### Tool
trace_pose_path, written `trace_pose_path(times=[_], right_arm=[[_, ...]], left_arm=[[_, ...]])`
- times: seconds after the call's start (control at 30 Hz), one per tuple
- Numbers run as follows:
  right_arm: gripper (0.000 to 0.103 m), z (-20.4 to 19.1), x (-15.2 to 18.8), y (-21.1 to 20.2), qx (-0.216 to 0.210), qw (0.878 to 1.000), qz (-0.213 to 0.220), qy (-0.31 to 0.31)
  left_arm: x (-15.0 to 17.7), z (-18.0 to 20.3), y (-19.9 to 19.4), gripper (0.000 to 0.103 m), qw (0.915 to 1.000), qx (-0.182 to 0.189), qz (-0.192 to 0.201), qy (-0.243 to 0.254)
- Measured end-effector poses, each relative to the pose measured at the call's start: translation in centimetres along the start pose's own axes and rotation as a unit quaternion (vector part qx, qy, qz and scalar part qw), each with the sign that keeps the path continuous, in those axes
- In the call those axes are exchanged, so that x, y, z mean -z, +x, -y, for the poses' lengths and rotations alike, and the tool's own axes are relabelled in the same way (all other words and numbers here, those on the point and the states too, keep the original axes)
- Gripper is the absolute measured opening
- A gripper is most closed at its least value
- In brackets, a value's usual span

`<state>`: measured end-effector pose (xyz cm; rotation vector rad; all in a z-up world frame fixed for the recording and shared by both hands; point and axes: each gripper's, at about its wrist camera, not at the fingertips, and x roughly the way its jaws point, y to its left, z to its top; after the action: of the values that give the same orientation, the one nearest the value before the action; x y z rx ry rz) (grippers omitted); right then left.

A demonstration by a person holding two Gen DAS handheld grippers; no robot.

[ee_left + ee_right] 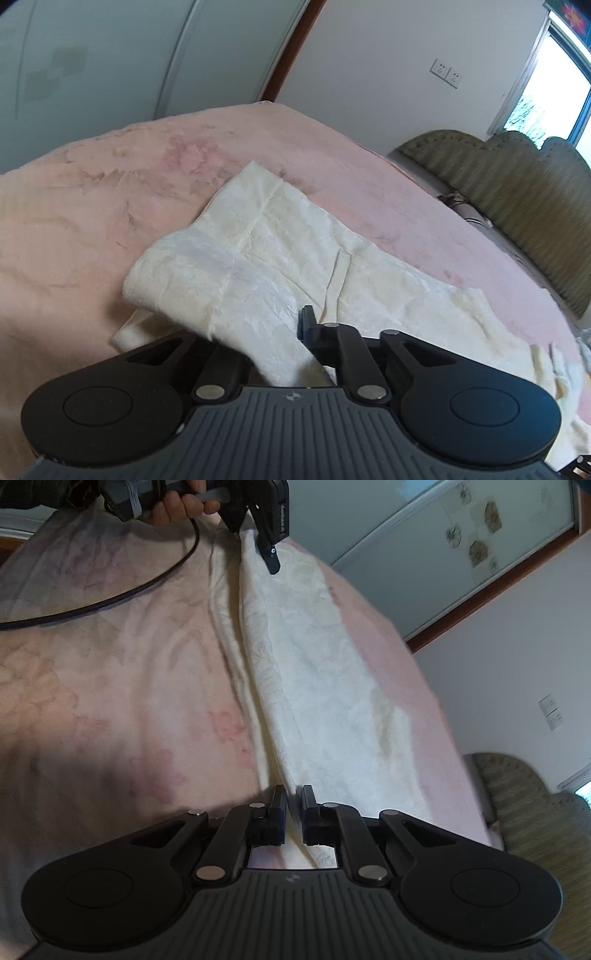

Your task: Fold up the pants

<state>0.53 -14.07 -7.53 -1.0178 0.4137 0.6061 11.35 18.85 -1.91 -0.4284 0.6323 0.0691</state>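
Pink plush floral bedspread (92,206) fills both views. Cream textured fabric pants (258,254) lie on it, partly folded, one layer lifted toward the grippers at each end.

Left gripper (280,332): low over the spread, a fold of the pants drawn in between its fingers and covering one of them; pinched on cloth. Right gripper (293,805): fingers nearly together, nipping the near edge of the pants, cloth stretched taut away from it.

Right wrist view only: the left gripper (258,539) at the far end, clamped on the cloth, with the person's bare hand (181,506) on its handle and a black cable (122,590) trailing across the spread.

Left wrist view only: olive tufted headboard (517,192), window (554,81).
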Motion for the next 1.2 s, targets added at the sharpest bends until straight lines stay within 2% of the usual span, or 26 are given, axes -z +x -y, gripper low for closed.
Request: trace_pose_path(times=[0.13,0.23,0.27,0.3,0.37,0.43,0.53,0.63,0.67,0.73,0.77,0.8,0.83,0.87,0.97,1.0,1.03,1.07,1.1,1.17,1.2], right_arm=[[0.008,-0.9,0.1,-0.6,0.027,0.999,0.009,0.023],[0.008,0.0,1.3,-2.4,0.017,0.998,0.021,0.063],[0.009,0.7,2.0,-3.2,0.015,0.995,0.024,0.093],[0.009,1.5,2.9,-4.0,0.017,0.991,0.024,0.127],[0.009,3.2,5.3,-5.3,0.037,0.980,0.016,0.197],[0.009,5.2,8.5,-6.7,0.074,0.961,-0.003,0.266],[0.009,8.4,13.8,-9.1,0.149,0.923,-0.034,0.354],[0.010,12.3,20.1,-11.0,0.204,0.869,-0.054,0.449],[0.015,13.5,22.3,-11.4,0.216,0.848,-0.056,0.481],[0.040,15.8,26.9,-11.9,0.227,0.801,-0.062,0.550],[0.072,16.7,29.3,-11.8,0.226,0.776,-0.069,0.585],[0.081,17.4,31.3,-11.8,0.227,0.753,-0.077,0.613],[0.081,17.8,32.9,-11.8,0.232,0.736,-0.076,0.632],[0.081,18.1,34.3,-11.8,0.233,0.724,-0.075,0.645],[0.080,18.8,37.6,-10.6,0.213,0.694,-0.090,0.682],[0.074,18.8,38.4,-10.2,0.194,0.686,-0.083,0.696],[0.069,18.8,38.7,-9.7,0.180,0.683,-0.070,0.704],[0.038,18.6,38.5,-9.7,0.180,0.691,-0.066,0.697],[0.015,18.9,38.1,-9.6,0.173,0.704,-0.071,0.685],[0.010,19.2,37.7,-9.5,0.166,0.718,-0.067,0.672],[0.009,19.2,37.2,-9.5,0.170,0.729,-0.071,0.659]], left_arm=[[-0.3,0.5,-1.3,0.032,0.9996,-0.021,-0.005,0.020],[-1.1,-0.1,-2.7,0.045,0.9991,-0.042,-0.002,-0.001],[-1.3,-0.1,-3.4,0.054,0.9976,-0.068,0.009,-0.008],[-1.4,-0.1,-4.2,0.063,0.9944,-0.102,0.027,-0.012],[-1.6,0.4,-5.8,0.071,0.9832,-0.166,0.074,-0.010],[-1.8,1.2,-7.2,0.072,0.9765,-0.186,0.109,-0.005],[-1.8,4.0,-7.7,0.077,0.9845,-0.134,0.111,0.018],[-0.6,8.1,-6.3,0.078,0.9912,-0.067,0.086,0.074],[0.1,9.8,-5.6,0.079,0.9914,-0.046,0.076,0.096],[1.6,13.0,-4.1,0.079,0.9898,-0.005,0.046,0.134],[2.4,14.6,-3.4,0.080,0.9878,0.019,0.032,0.151],[3.3,16.1,-2.7,0.081,0.9848,0.042,0.019,0.167],[4.2,17.6,-2.0,0.081,0.9811,0.061,0.008,0.184],[5.2,19.1,-1.4,0.081,0.9766,0.076,-0.002,0.201],[8.1,23.0,0.0,0.081,0.9595,0.113,-0.015,0.258],[8.9,24.0,0.5,0.081,0.9531,0.121,-0.016,0.277],[9.7,24.8,0.7,0.081,0.9469,0.131,-0.015,0.293],[10.5,25.4,0.8,0.081,0.9410,0.140,-0.014,0.308],[11.3,25.9,0.9,0.082,0.9354,0.150,-0.012,0.320],[12.6,27.0,0.6,0.083,0.9252,0.168,-0.011,0.340],[13.2,27.4,0.5,0.083,0.9208,0.176,-0.011,0.348]])
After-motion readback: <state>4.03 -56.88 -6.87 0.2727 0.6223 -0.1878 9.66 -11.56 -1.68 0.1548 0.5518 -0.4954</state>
